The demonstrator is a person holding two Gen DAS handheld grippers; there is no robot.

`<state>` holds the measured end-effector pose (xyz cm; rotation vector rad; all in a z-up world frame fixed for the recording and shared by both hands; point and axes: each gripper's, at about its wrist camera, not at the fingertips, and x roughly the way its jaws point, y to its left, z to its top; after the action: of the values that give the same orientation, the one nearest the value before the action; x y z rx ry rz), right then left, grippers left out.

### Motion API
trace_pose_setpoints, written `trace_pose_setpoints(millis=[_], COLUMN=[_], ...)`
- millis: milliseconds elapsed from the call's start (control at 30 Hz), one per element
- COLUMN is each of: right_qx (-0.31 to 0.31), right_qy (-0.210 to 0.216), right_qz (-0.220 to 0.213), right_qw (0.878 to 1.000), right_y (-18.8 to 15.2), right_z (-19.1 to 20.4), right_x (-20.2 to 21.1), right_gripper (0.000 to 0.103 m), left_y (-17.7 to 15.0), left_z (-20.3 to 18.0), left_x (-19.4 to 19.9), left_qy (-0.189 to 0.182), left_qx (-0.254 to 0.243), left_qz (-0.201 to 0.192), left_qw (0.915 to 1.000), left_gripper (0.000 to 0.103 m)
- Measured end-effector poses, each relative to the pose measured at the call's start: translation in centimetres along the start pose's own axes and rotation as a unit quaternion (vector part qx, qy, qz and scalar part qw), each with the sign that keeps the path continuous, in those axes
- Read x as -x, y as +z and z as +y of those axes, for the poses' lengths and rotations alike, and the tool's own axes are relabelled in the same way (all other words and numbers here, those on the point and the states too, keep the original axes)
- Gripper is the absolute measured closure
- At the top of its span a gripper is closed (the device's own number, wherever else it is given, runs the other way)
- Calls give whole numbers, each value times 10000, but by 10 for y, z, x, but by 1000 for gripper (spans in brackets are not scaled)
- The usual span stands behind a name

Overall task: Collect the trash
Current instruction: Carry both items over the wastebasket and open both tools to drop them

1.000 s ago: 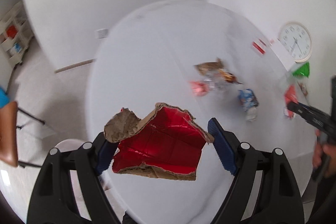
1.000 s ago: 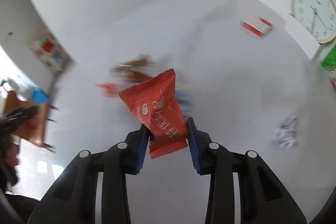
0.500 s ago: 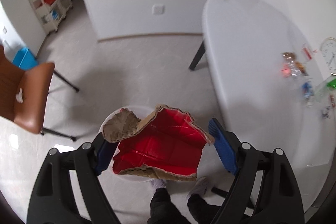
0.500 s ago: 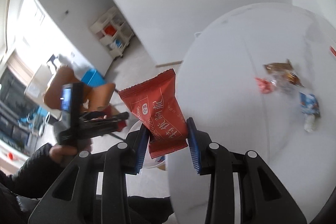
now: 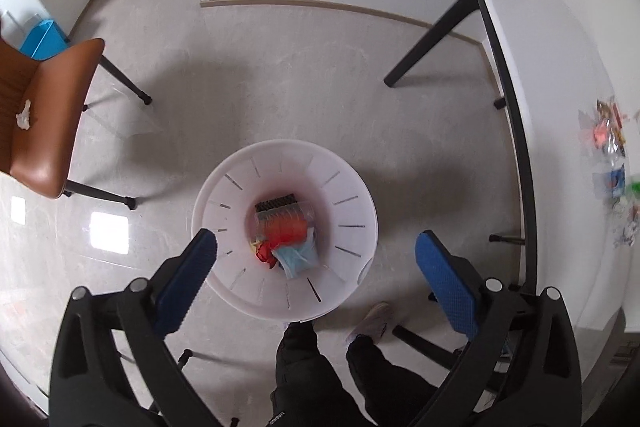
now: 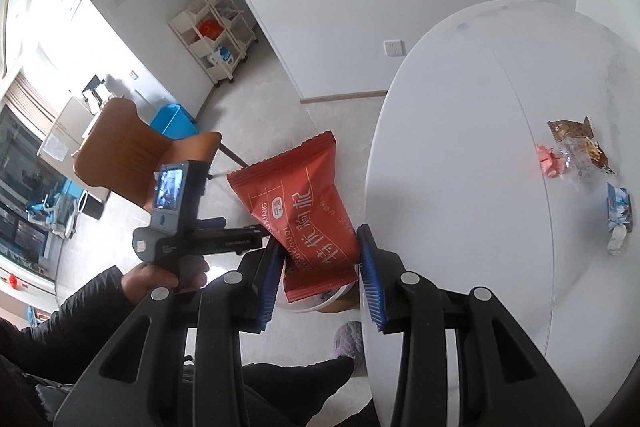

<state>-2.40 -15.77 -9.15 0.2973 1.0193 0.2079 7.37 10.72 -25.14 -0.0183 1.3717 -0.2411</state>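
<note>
My left claw (image 5: 316,255) is opening, empty, over the bin (image 5: 356,195) holding trash. My right claw (image 6: 320,259) grips a red packet (image 6: 304,203). Wrappers (image 6: 576,151) remain on the table (image 6: 460,107).

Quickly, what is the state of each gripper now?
Left gripper: jaws opening, empty, above the bin.
Right gripper: shut on the red packet.

Office-like room: white oval table (image 6: 480,107), brown moulded chair (image 5: 36,115), cream storage trolley (image 6: 214,35) far left, monitors at left window.
</note>
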Motion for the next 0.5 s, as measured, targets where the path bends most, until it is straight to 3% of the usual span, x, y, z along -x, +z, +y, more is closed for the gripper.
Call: trace_pose_setpoints(millis=[200,400,500], right_qx=[250,684,924], right_qy=[139,312,309], right_qz=[268,858,1117], right_qw=[9992,9935,9890], right_y=[3,6,5], right_z=[19,47,60], right_x=[-30,-94,-124], right_gripper=[65,64,57], left_y=[0,-4,-8], left_z=[16,37,47], left_x=[47,97,115], left_qy=[84,369,447], left_qx=[420,567,739], left_qz=[-527,-1009,-1158], left_qw=[9977,9926,9895], left_gripper=[8,8,8])
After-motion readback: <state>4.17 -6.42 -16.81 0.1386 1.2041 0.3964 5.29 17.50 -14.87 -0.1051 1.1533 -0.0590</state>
